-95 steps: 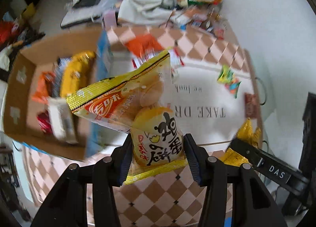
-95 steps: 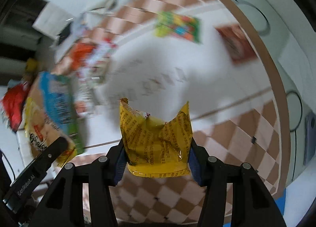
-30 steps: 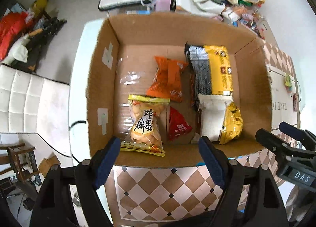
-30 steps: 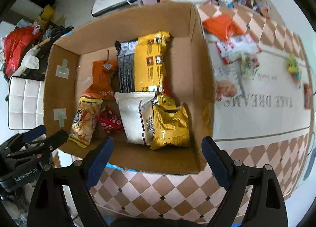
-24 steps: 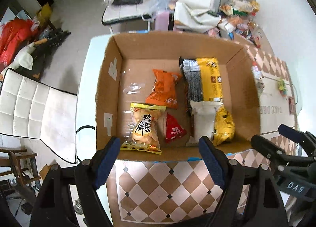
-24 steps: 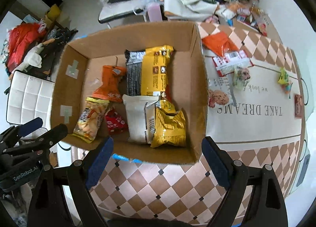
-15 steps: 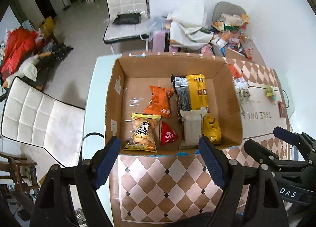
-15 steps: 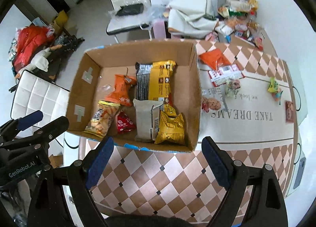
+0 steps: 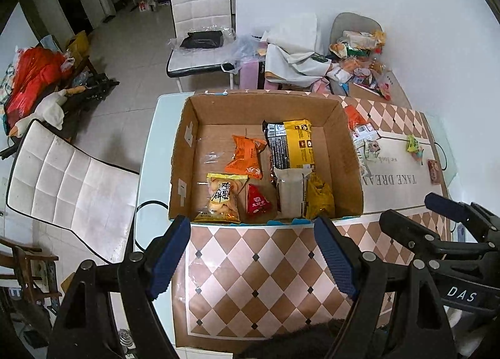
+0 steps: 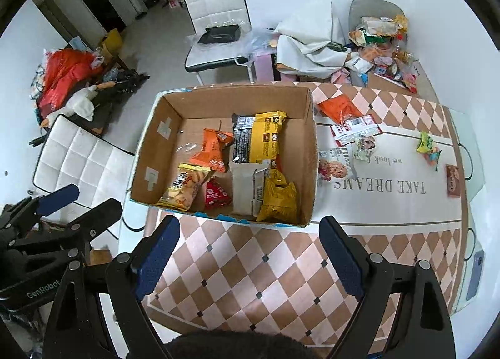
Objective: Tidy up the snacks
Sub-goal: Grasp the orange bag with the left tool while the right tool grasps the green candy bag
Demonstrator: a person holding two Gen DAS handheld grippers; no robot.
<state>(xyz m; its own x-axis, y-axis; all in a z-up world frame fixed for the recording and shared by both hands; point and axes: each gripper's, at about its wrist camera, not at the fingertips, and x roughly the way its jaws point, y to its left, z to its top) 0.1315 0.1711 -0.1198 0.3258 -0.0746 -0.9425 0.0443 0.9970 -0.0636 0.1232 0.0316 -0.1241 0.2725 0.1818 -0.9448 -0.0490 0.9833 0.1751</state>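
Table (image 9: pixel 250 281) below; both grippers (image 9: pixel 251 252) (image 10: pixel 250 254) gape, seemingly empty.

Cardboard box (image 9: pixel 350 171): matt brown, taped. Snack packets (image 9: pixel 292 148): glossy plastic foil. Checkered tablecloth (image 10: pixel 265 268): smooth. Chair (image 9: pixel 75 184): quilted white leatherette.

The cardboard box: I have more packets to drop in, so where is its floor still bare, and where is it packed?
Bare floor in the cardboard box lies along its far wall and down its left wall, beside the orange packet. The near right corner is crowded: white packet, crumpled yellow packet and black-and-yellow pack overlap there.
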